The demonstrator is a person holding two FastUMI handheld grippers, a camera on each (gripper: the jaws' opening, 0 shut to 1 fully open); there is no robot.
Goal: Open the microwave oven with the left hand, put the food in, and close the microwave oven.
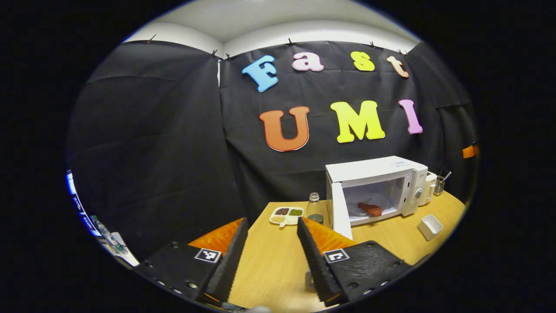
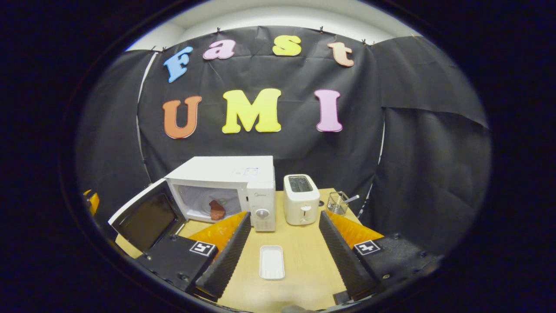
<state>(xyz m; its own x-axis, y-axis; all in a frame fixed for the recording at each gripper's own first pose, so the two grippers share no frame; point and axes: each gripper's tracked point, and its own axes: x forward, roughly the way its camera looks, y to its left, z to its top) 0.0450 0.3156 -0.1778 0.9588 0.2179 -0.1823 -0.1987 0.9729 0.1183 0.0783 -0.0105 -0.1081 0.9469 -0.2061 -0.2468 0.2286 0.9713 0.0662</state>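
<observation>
The table [image 2: 299, 256] carries the microwave [image 2: 226, 174], its door [image 2: 147, 219] swung open and the food [image 2: 216, 210] inside. Both grippers, left [image 1: 272, 243] and right [image 2: 284, 241], hover over the table, jaws wide, holding nothing.

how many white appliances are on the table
2. The microwave sits at the table's back with its door swung open and the food inside; the toaster stands just beside its control-panel side. Others may be hidden.

Toaster [image 2: 300, 198], wire basket [image 2: 338, 202], white tray [image 2: 272, 261], snack dish [image 1: 286, 215], jar [image 1: 313, 206]
</observation>
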